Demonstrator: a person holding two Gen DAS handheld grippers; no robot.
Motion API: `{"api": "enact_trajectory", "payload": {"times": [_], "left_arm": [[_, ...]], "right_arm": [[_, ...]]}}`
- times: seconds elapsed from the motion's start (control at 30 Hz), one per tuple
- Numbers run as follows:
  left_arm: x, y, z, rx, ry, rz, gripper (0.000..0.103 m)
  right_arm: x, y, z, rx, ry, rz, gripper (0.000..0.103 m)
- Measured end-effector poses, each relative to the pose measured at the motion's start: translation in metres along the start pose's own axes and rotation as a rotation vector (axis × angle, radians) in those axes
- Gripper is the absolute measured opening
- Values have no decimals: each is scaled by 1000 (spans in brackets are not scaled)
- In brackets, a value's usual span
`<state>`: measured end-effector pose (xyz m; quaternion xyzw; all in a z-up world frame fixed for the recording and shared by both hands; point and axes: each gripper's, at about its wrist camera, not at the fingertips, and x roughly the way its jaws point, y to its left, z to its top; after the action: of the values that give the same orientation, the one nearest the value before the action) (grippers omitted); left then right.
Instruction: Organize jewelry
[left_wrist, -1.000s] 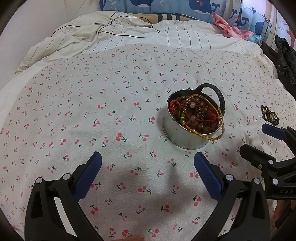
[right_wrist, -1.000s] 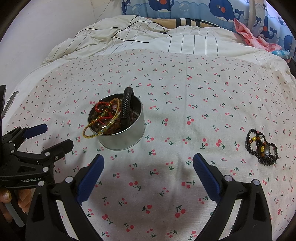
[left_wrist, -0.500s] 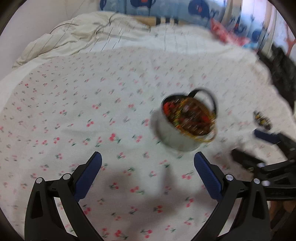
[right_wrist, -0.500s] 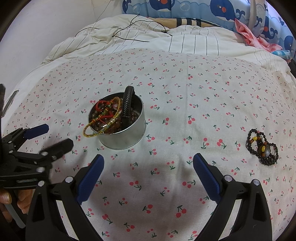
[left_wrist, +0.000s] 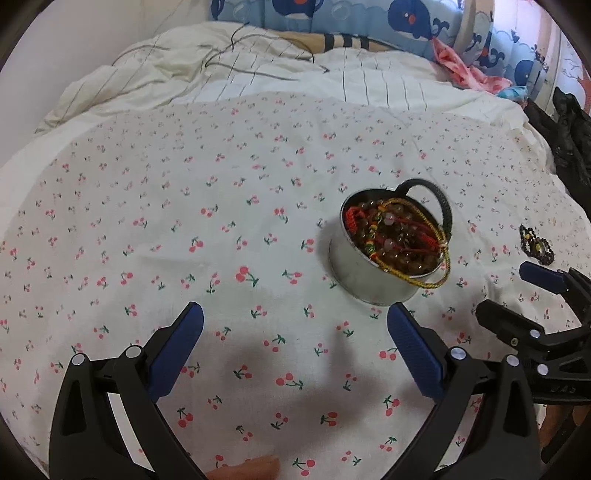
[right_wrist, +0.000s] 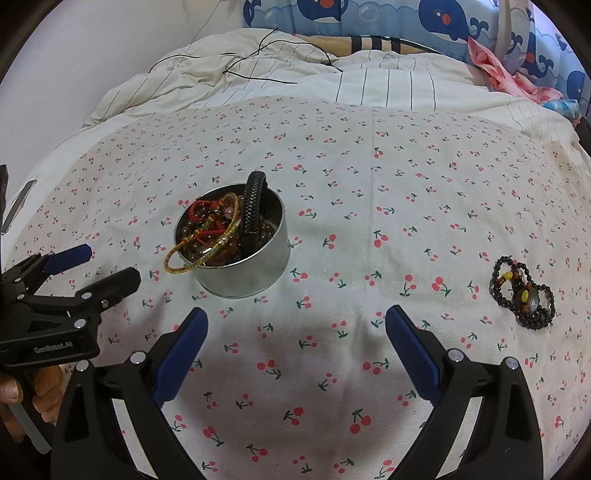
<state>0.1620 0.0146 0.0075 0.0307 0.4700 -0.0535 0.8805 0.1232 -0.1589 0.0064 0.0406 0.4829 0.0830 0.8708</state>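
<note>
A round metal tin (left_wrist: 369, 275) (right_wrist: 255, 273) stands on the cherry-print cloth, filled with bead bracelets, a red cord, a gold cord loop (right_wrist: 195, 253) hanging over its rim and a black braided bracelet (right_wrist: 253, 208) standing on edge. A dark bead bracelet with yellow beads (right_wrist: 522, 297) (left_wrist: 535, 245) lies flat on the cloth to the right of the tin. My left gripper (left_wrist: 295, 347) is open and empty, just near-left of the tin. My right gripper (right_wrist: 295, 345) is open and empty, in front of the tin and left of the loose bracelet.
A rumpled striped white duvet (right_wrist: 332, 81) with a black cable (right_wrist: 258, 62) on it lies behind the cloth. Whale-print fabric (right_wrist: 424, 18) and pink cloth (right_wrist: 495, 62) are at the back. Dark clothing (left_wrist: 565, 129) sits at the right edge.
The left gripper swung quickly, blurring its view, and now sits slightly further back from the tin. The right gripper barely moved. Both stayed open; the jewelry did not move.
</note>
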Motion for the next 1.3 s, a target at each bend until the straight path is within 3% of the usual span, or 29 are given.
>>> {"api": "enact_trajectory", "payload": {"times": [1.3], "left_arm": [[7, -1, 1, 10, 39, 54, 96]], "right_arm": [[1, -2, 1, -5, 5, -3, 93]]}}
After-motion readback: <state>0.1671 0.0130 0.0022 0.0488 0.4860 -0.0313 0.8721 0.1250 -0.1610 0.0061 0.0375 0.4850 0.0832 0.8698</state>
